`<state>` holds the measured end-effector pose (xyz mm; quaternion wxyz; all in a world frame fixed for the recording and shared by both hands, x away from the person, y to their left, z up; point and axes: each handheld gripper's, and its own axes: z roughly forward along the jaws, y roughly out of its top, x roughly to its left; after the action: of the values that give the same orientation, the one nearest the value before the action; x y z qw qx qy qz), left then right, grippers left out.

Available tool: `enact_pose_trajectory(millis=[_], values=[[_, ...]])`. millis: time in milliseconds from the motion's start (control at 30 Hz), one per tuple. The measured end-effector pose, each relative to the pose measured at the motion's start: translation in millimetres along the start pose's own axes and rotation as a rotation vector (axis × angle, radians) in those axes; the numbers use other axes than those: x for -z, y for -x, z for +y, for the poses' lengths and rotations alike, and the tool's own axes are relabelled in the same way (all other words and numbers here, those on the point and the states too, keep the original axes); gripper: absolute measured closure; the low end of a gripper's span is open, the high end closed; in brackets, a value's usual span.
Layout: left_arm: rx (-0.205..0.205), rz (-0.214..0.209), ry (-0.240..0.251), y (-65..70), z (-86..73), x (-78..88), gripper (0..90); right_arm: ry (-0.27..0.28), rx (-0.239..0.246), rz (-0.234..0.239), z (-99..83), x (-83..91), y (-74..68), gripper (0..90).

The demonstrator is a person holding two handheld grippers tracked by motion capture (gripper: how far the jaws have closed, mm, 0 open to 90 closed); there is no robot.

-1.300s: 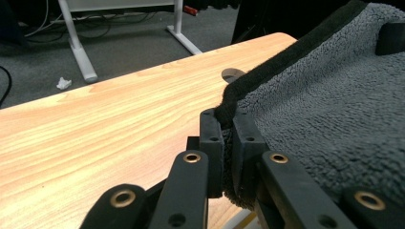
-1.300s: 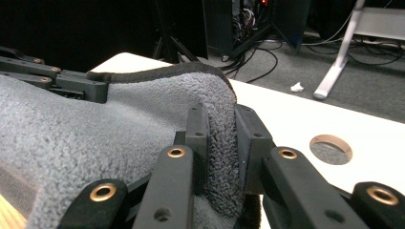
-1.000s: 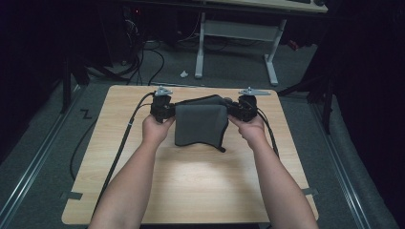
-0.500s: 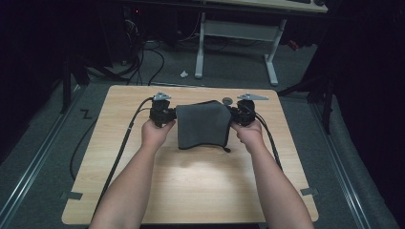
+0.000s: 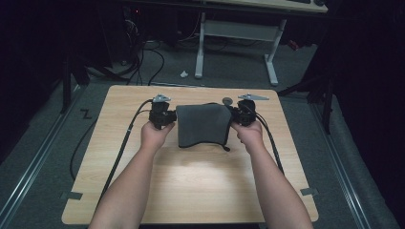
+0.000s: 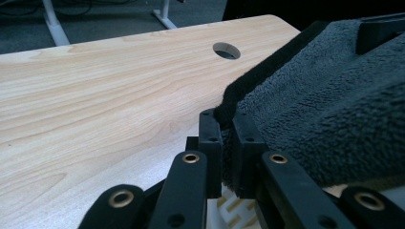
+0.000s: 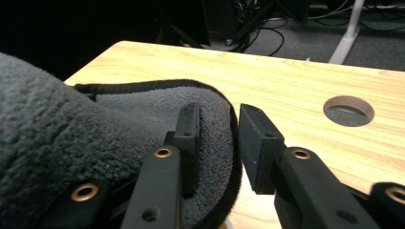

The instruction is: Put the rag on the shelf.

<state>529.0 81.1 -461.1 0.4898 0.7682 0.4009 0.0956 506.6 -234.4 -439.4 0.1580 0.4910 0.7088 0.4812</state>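
- Two claws, one at each side edge of a single dark grey fleece cloth (image 5: 201, 125), folded and lying on the far half of the wooden table (image 5: 191, 191).
- Left gripper (image 5: 168, 118): clamped narrow on the cloth's bound edge, seen in the left gripper view as the hem (image 6: 228, 112) pinched between the two black jaws. Kept tight, likely, to anchor that side so the fold stays put.
- Right gripper (image 5: 237, 116): jaws just been opening, now parted. In the right gripper view the hem (image 7: 224, 119) lies against the near pad with a clear gap to the other pad (image 7: 254, 143), so between the jaws but no longer pressed. Read as a release of that side, cloth settled onto the table beneath.
- Cloth position: stretched level between both claws, directly ahead of each set of jaws; far edge held straight, near edge curving inward with a small dark tab (image 5: 226, 148) trailing below the right claw.
- Round cable hole (image 5: 227, 100) in the table just beyond the right claw; seen past the jaws in both gripper views.
- Cables (image 5: 125, 143) trailing back from each claw along the forearms, clear of the cloth.
- Judged stage: fold laid down, one side freed, other side not yet let go.
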Motion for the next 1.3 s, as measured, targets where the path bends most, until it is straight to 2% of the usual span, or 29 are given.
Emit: enact_pose_trajectory(millis=[133,300,367,467,567,767,867,1000,1133,1233,1300], values=[[-0.001,0.005,0.0,2.0,1.1,1.4,84.0,0.009,0.022,-0.05,3.1,4.1,1.9,58.0],[-0.005,0.018,-0.002,4.1,2.0,2.8,80.6,0.033,0.042,-0.111,7.1,11.6,3.9,51.0],[-0.01,0.026,-0.005,5.0,2.3,4.0,75.7,0.045,0.049,-0.13,9.1,15.7,5.3,49.7],[-0.014,0.063,-0.008,5.7,2.6,6.8,67.9,0.047,0.058,-0.15,10.5,19.7,6.2,47.3],[-0.009,0.077,0.01,4.5,1.5,12.9,59.4,0.048,0.067,-0.174,11.8,26.0,7.2,46.2],[-0.011,0.111,0.019,1.4,-5.5,27.0,54.0,0.068,0.062,-0.187,8.1,40.1,10.4,46.6],[-0.022,0.129,0.028,1.3,-11.1,35.6,52.4,0.058,0.075,-0.196,4.0,47.5,8.9,46.3],[-0.021,0.133,0.044,1.1,-18.6,47.3,51.7,0.073,0.106,-0.202,-3.2,57.6,3.7,47.2],[-0.024,0.141,0.05,1.5,-25.4,57.4,50.2,0.057,0.123,-0.209,-8.8,64.3,-0.1,46.3],[-0.014,0.16,0.034,1.6,-29.7,63.0,49.0,0.081,0.138,-0.208,-14.2,69.7,-2.9,46.5],[-0.016,0.167,0.035,2.9,-32.4,66.9,48.1,0.065,0.142,-0.209,-18.8,72.2,-5.2,45.4]])
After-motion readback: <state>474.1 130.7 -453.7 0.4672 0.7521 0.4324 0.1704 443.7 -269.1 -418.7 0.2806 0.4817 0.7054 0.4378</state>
